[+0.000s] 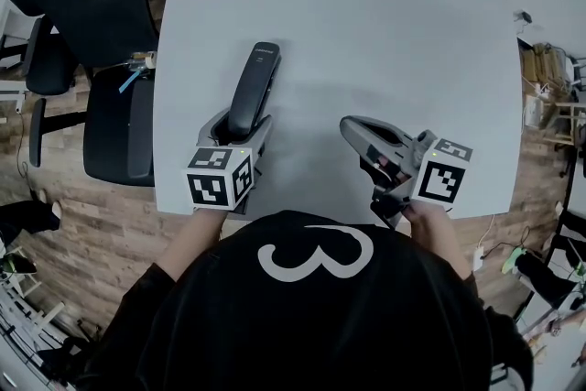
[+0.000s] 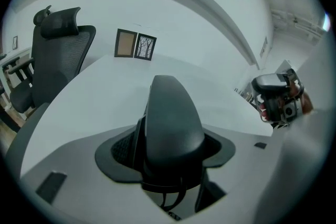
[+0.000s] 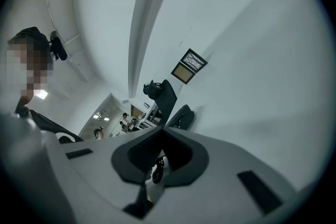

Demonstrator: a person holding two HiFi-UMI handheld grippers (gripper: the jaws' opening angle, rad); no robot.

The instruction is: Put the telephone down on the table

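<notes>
A black telephone handset [image 1: 255, 87] sticks out forward from my left gripper [image 1: 240, 131], over the near left part of the white table [image 1: 385, 32]. In the left gripper view the handset [image 2: 170, 118] fills the gap between the dark pads, and that gripper [image 2: 168, 160] is shut on its lower end. Whether the handset's far end touches the table I cannot tell. My right gripper [image 1: 351, 131] hovers at the near right, jaws together with nothing in them; its own view shows it [image 3: 160, 136] tilted sideways.
A black office chair [image 1: 101, 32] stands at the table's left side. Two picture frames [image 2: 135, 44] lean at the table's far edge. The table's front edge runs just ahead of the person's body. Wooden floor lies on both sides.
</notes>
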